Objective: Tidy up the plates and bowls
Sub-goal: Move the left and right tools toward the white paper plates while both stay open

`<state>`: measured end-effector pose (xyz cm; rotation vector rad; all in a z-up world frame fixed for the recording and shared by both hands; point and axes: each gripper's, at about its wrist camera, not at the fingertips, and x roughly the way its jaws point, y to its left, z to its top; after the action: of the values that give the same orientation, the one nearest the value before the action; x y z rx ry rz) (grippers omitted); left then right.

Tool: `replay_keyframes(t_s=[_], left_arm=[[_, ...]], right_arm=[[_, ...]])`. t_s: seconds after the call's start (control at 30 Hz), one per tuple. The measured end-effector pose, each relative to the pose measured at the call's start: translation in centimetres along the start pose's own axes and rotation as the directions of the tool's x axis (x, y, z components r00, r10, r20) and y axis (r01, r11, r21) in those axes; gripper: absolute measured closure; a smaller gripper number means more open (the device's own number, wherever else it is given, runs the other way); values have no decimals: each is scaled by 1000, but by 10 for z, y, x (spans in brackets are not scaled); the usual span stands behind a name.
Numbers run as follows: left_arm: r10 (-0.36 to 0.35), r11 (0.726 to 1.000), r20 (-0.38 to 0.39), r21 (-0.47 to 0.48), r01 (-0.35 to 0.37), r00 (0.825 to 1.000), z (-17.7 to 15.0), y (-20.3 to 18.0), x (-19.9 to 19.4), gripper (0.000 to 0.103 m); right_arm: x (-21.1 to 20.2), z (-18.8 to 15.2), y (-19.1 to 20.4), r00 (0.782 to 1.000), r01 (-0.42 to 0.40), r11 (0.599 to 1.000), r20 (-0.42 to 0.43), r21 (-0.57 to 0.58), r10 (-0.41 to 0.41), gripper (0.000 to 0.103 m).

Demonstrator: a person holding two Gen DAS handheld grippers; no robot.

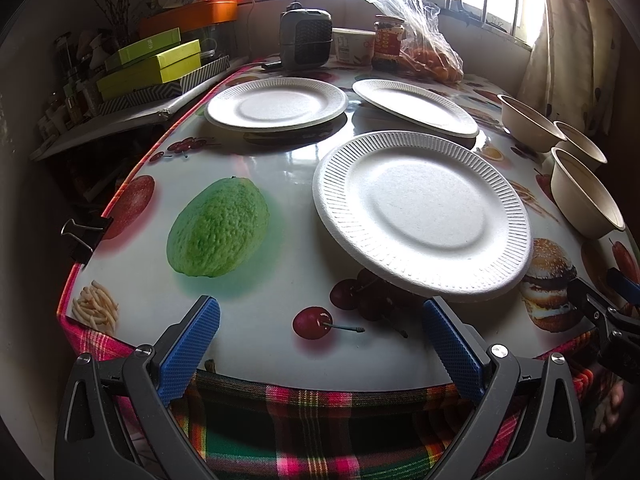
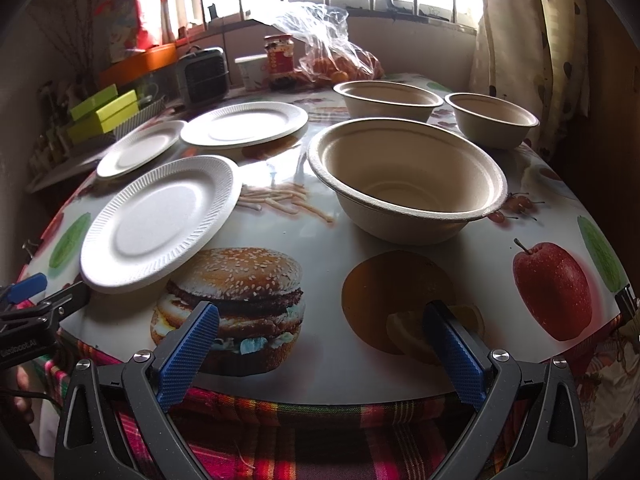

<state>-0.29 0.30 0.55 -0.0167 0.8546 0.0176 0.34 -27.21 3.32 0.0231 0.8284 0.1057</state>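
Observation:
Three white paper plates lie on the table: a near plate (image 1: 422, 216) (image 2: 160, 220), a far left plate (image 1: 276, 104) (image 2: 138, 148) and a far right plate (image 1: 414, 106) (image 2: 244, 124). Three beige bowls stand to the right: the nearest bowl (image 2: 406, 178) (image 1: 586, 196), a middle bowl (image 2: 388, 100) (image 1: 524, 120) and a far right bowl (image 2: 492, 118) (image 1: 582, 144). My left gripper (image 1: 320, 320) is open at the table's front edge, just short of the near plate. My right gripper (image 2: 320, 320) is open too, in front of the nearest bowl. Neither holds anything.
The table (image 1: 256, 280) has a glossy cloth printed with fruit and burgers, over a plaid cloth. At the back stand a small grey heater (image 1: 306, 36), a tub, a jar (image 1: 388, 42) and a plastic bag of oranges (image 1: 432, 60). Green boxes (image 1: 152, 64) sit on a shelf left.

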Motion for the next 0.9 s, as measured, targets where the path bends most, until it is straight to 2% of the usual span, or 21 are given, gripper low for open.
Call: replay_keyframes(t_s=[0.2, 0.37, 0.73, 0.9], left_arm=[[10, 1000, 66, 14, -11, 998, 7, -2, -18, 2], [-12, 1000, 99, 11, 11, 995, 15, -4, -30, 2], [-44, 999, 139, 21, 41, 989, 38, -19, -51, 2], [-55, 998, 128, 25, 52, 990, 44, -25, -50, 2]], right_arm=[[-10, 3, 8, 999, 5, 1000, 46, -22, -4, 0], [-19, 9, 6, 997, 18, 1000, 72, -1, -18, 0], [-37, 26, 7, 991, 5, 1000, 133, 19, -7, 0], [-40, 32, 6, 989, 6, 1000, 147, 19, -9, 0]])
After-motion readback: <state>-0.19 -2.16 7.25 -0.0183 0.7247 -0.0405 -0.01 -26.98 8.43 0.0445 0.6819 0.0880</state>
